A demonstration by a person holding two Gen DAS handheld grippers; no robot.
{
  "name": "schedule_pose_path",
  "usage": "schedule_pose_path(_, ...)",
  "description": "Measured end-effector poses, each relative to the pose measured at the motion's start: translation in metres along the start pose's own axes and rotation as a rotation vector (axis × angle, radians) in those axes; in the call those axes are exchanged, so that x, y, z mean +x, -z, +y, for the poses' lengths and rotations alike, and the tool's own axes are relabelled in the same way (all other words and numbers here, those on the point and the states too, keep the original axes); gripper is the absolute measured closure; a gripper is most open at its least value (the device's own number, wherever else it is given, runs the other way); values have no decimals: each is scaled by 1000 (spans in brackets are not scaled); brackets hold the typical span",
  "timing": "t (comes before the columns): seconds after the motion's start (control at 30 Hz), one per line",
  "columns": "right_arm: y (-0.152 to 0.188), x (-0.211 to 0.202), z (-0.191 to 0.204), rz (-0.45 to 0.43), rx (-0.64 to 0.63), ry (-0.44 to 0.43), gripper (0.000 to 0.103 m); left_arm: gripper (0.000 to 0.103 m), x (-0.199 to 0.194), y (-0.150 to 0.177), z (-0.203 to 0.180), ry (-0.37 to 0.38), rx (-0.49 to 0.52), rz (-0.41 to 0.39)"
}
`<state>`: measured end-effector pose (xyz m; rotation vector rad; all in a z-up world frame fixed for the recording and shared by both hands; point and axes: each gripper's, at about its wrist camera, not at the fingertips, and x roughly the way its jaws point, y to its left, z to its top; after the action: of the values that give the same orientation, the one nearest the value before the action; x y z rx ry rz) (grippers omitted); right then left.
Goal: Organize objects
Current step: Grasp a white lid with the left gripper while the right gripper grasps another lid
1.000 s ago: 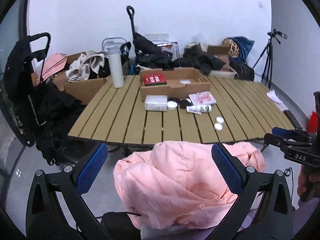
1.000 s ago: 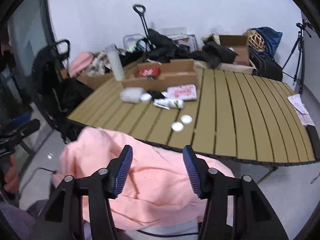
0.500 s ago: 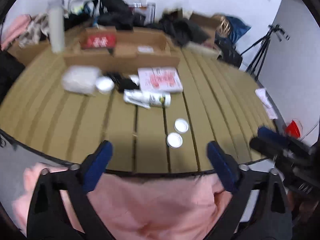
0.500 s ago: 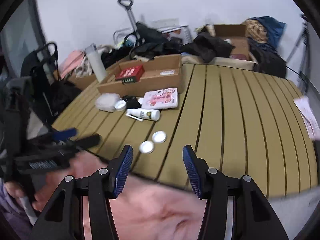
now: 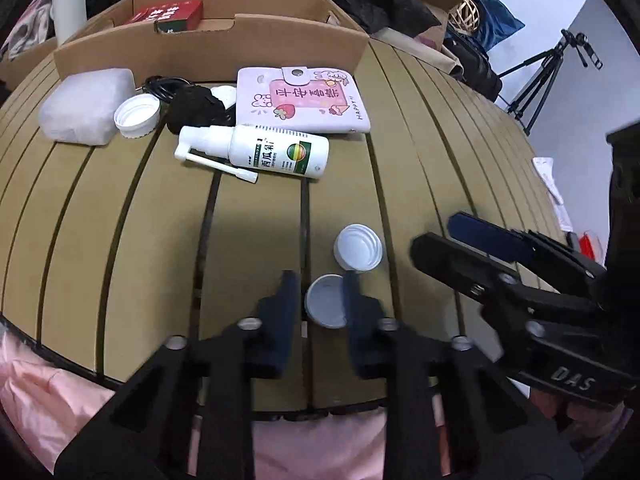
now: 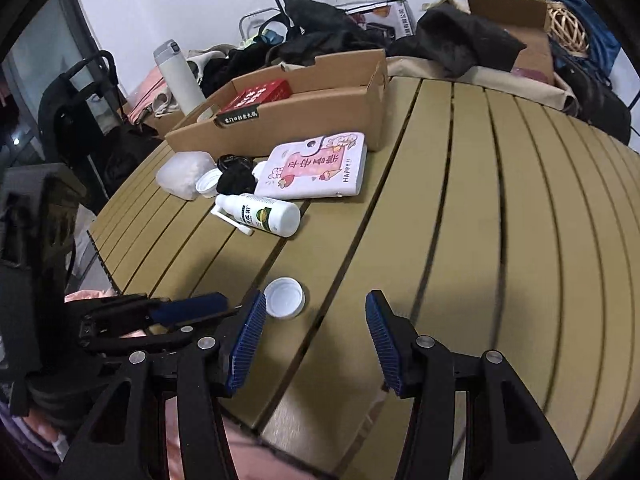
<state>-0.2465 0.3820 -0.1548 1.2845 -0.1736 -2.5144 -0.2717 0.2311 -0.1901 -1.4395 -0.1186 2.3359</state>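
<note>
Two small white caps lie near the front edge of the slatted table (image 5: 120,220). The nearer cap (image 5: 325,300) sits between the fingers of my left gripper (image 5: 319,300), whose jaws are closing. The right finger meets the cap's rim and a thin gap shows on the left. The farther cap (image 5: 357,247) (image 6: 285,298) lies open side up, just beside my right gripper's left finger. My right gripper (image 6: 316,320) (image 5: 440,234) hovers open with nothing between its pads. In the right wrist view the nearer cap is hidden.
Farther back lie a white spray bottle (image 5: 276,152), a pink snap pouch (image 5: 304,100), a white packet (image 5: 86,106), a larger white lid (image 5: 136,114) and a black bundle (image 5: 196,106). A cardboard box (image 5: 212,48) holds a red box (image 5: 168,14). Pink cloth (image 5: 48,392) lies below the table edge.
Both grippers came forward and down from above the pink cloth to the table's front. The left jaws went from wide open to narrow around the nearer cap. The right jaws kept their width.
</note>
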Motion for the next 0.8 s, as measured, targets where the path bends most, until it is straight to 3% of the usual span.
schedule_pose_path(0.07, -2, 9, 2, 5, -9, -5, 49, 98, 0, 2, -1, -8, 13, 2)
schedule_pose_path(0.13, -4, 18, 7, 14, -29, 1, 62, 99, -2, 4, -1, -12, 26, 5)
schedule_pose_path(0.2, -5, 29, 13, 24, -61, 37, 64, 99, -2, 2, 4, 13, -1, 19)
schedule_pose_path(0.4, 2, 42, 27, -7, -119, 136, 96, 103, -3, 0, 12, 29, -23, 29)
schedule_pose_path(0.63, 11, 3, 16, -60, -25, 158, 97, 103, -34, -1, 11, 41, -2, -52)
schedule_pose_path(0.8, 17, -28, 16, -94, -2, 164, 97, 103, -38, 3, 5, 56, 62, -7)
